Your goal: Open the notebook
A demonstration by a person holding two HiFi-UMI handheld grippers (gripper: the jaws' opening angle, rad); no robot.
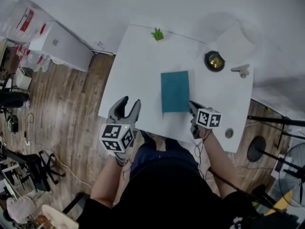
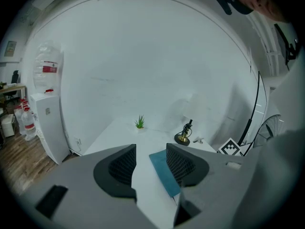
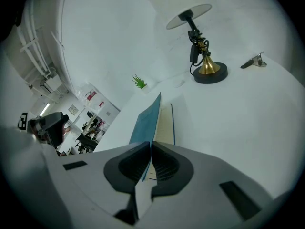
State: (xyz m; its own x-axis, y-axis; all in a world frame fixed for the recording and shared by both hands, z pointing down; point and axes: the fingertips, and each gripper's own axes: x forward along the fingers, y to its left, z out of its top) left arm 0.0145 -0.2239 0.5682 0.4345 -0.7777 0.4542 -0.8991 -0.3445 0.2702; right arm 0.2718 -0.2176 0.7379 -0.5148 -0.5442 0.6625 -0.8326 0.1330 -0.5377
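The notebook (image 1: 175,91) lies mid-counter (image 1: 138,66), its long axis running away from the person. The right gripper (image 3: 150,149) is nearer. Its jaws are clenched on the near right corner of the cover (image 3: 148,116), which is raised off the pages (image 3: 164,123). The spine is probably on the left, so the cover should swing left, toward the left gripper (image 1: 129,103), whose jaws are released and empty.

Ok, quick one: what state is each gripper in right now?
Left gripper: open, nothing between the fingers.
Right gripper: closed on the notebook cover, which stands raised off the pages.
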